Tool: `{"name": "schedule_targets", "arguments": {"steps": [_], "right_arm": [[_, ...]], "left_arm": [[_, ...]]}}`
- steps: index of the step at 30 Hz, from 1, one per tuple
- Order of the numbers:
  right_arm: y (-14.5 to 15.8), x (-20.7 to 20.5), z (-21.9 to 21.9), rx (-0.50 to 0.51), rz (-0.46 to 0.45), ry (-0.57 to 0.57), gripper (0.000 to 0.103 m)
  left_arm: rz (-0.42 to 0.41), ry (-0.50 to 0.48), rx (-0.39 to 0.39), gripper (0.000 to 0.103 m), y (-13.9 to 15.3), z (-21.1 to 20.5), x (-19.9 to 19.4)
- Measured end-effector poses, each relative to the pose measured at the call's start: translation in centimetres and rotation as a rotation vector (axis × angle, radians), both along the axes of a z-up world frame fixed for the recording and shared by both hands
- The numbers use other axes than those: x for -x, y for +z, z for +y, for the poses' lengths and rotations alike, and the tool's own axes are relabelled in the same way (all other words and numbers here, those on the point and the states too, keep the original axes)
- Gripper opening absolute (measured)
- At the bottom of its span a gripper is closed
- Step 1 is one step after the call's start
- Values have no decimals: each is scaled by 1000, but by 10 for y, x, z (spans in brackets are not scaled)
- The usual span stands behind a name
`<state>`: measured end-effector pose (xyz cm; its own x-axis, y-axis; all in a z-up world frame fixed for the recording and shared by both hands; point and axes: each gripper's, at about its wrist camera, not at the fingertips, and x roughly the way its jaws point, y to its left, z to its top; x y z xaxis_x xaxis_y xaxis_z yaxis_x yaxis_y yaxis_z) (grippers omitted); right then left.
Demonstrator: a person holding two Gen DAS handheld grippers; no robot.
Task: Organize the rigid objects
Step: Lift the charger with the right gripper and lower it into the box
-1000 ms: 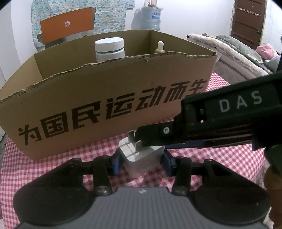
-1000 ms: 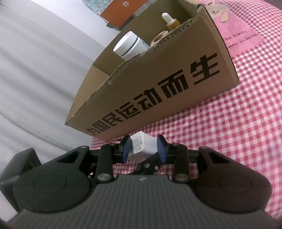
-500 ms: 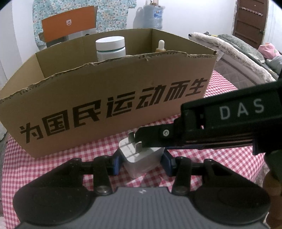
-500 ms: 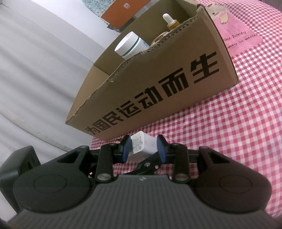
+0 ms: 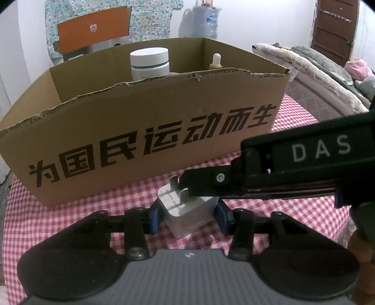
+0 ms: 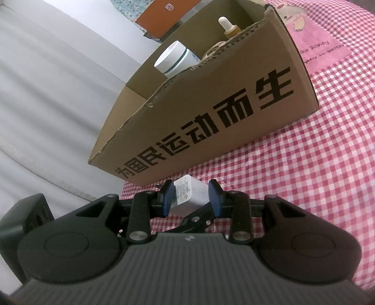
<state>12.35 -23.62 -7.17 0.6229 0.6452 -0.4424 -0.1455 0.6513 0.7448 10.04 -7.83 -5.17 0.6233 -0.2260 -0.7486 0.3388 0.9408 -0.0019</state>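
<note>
A white charger plug [image 5: 187, 211] with metal prongs sits just above the red-checked cloth, in front of the cardboard box [image 5: 140, 145]. My left gripper [image 5: 187, 214] is shut on its two sides with blue pads. My right gripper [image 5: 185, 187] reaches in from the right across the prongs; its lower finger is hidden. In the right wrist view the same charger plug [image 6: 191, 192] is pinched between the right gripper [image 6: 191, 196] pads, and the cardboard box [image 6: 211, 122] lies beyond. One black finger of the left gripper [image 6: 196, 218] shows below the plug.
Inside the box stand a white jar [image 5: 150, 62] and a dropper bottle [image 5: 216, 61]. An orange carton [image 5: 93, 28] and a water jug [image 5: 206, 20] are behind it. A bed [image 5: 316, 70] lies to the right. The checked cloth [image 6: 304, 176] extends right of the box.
</note>
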Motion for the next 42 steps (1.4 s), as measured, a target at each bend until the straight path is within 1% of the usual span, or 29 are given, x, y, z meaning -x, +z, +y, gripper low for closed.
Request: {"name": "schedule_targets", "arguments": {"steps": [4, 7, 10, 14, 17, 19, 22, 24, 26, 29, 33, 35, 39, 42], "right_arm": [[6, 3, 0, -1, -11, 7, 32], [19, 10, 0, 11, -47, 11, 32], [43, 21, 0, 11, -109, 11, 32], [85, 29, -4, 5, -214, 10, 32], [117, 24, -9, 19, -282, 4, 32], [132, 17, -12, 36, -307, 2, 32], [148, -2, -17, 61, -314, 5, 32], [153, -20, -20, 67, -294, 14, 33], [151, -40, -24, 77, -257, 24, 33], [138, -75, -30, 84, -164, 49, 33], [112, -98, -31, 92, -54, 80, 33], [105, -105, -30, 117, -24, 92, 33], [95, -117, -25, 171, 5, 108, 33], [92, -121, -22, 201, 19, 119, 33]], "left_arm": [[-17, 3, 10, 47, 8, 2, 6], [-55, 2, 14, 47, 23, 5, 16], [-111, -1, 18, 47, 50, 8, 24], [-197, -16, 18, 48, 92, 8, 28], [-239, -29, 22, 47, 120, 5, 18], [-238, -35, 31, 48, 132, 1, 4], [-196, -42, 60, 47, 140, -3, -23], [-157, -47, 67, 47, 139, -7, -44], [-97, -44, 77, 47, 132, -8, -65], [7, -43, 87, 47, 112, -10, -93], [124, -38, 95, 47, 82, -12, -123], [157, -35, 94, 47, 73, -13, -130], [203, -40, 95, 47, 59, -15, -140], [221, -39, 90, 47, 52, -14, -142]]}}
